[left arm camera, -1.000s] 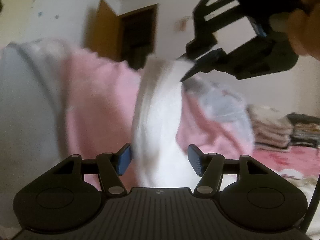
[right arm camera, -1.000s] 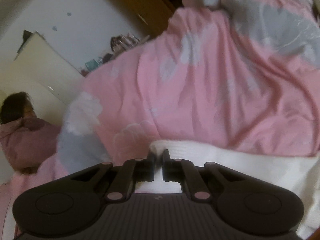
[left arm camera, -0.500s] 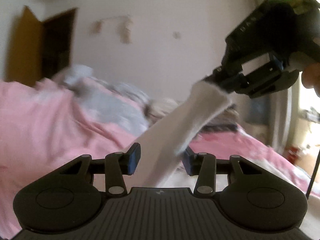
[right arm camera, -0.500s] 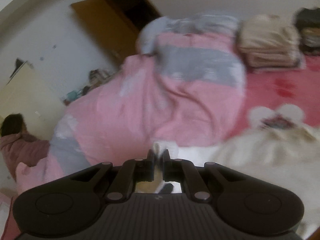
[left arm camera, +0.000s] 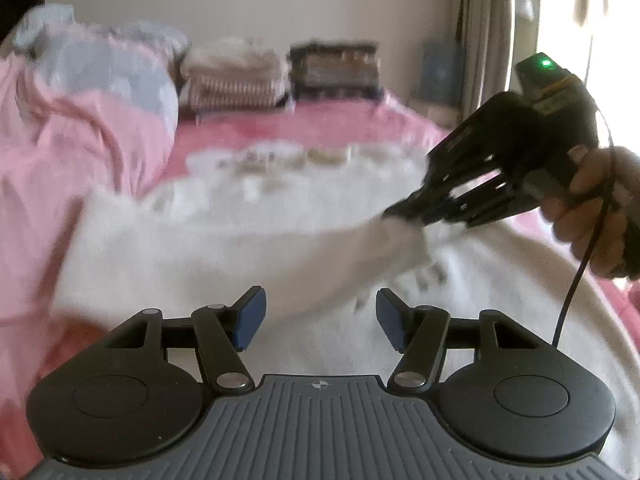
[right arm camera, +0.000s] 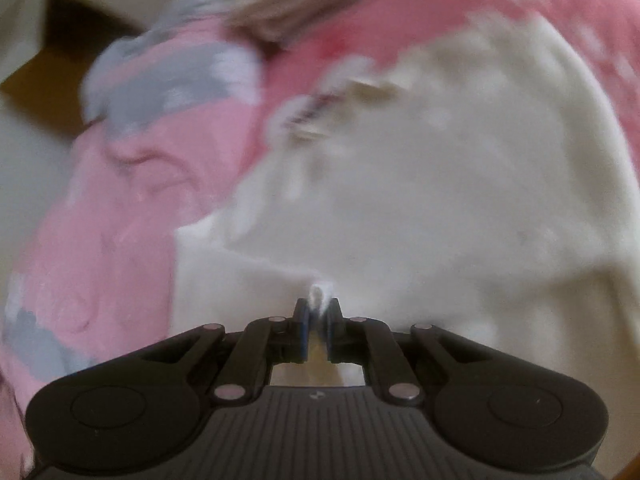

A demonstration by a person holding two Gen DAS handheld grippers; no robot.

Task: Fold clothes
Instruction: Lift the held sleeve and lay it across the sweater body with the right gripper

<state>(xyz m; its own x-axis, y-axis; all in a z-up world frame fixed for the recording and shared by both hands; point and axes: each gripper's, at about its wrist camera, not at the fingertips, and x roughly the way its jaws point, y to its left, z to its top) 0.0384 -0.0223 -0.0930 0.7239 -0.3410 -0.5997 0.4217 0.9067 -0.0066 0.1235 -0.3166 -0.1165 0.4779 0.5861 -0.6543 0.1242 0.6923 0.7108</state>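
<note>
A white fluffy garment [left arm camera: 248, 248] lies spread over the pink bed, blurred by motion. One sleeve-like strip of it stretches from near my left gripper [left arm camera: 318, 316] up to my right gripper [left arm camera: 404, 218]. The left gripper is open, its blue pads on either side of the strip without pinching it. The right gripper [right arm camera: 317, 320] is shut on the tip of the white garment [right arm camera: 440, 200], a tuft of cloth poking out between its pads. A hand [left arm camera: 592, 208] holds the right gripper at the right of the left wrist view.
A pink and grey quilt [left arm camera: 80, 120] is heaped on the left of the bed. Folded stacks, one beige [left arm camera: 236, 76] and one dark [left arm camera: 336, 68], stand at the bed's far end against the wall. A curtain and bright window [left arm camera: 568, 20] are at the right.
Both grippers have swung right and down towards the bed. The right gripper has carried the garment's end down over the spread garment. The left gripper's jaws have widened.
</note>
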